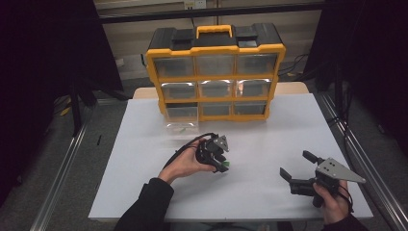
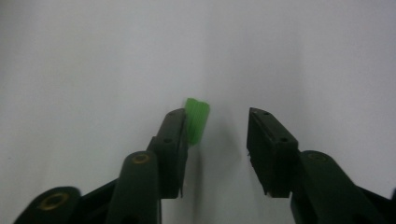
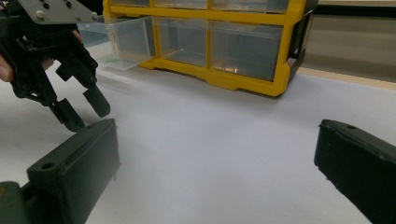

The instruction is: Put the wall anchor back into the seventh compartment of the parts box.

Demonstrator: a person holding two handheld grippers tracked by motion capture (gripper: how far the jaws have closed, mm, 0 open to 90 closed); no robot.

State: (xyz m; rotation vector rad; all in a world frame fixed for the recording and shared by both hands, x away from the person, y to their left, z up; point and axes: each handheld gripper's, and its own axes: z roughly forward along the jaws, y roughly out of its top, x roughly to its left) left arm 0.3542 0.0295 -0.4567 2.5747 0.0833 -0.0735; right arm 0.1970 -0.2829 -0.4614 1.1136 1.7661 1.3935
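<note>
Down low over the white table (image 1: 269, 139), left gripper (image 2: 217, 135) spread wide, small green ribbed plastic piece (image 2: 196, 120) resting against one jaw's inner face. Best squeezed shut slowly and squarely, lest it skitter. Right gripper (image 1: 294, 168) gaping, idle, well apart.

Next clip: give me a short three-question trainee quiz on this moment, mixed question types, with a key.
1. True or false: the left gripper is shut tight on the small green ribbed plastic piece.
2. Which drawer of the yellow and black plastic organiser is pulled out? A bottom left, B top right, C middle.
3. What is between the jaws of the right gripper?

Key
1. False: the jaws stand apart and the piece lies against one jaw.
2. A, the clear plastic drawer.
3. Nothing; the jaws are open above the white table.
</note>
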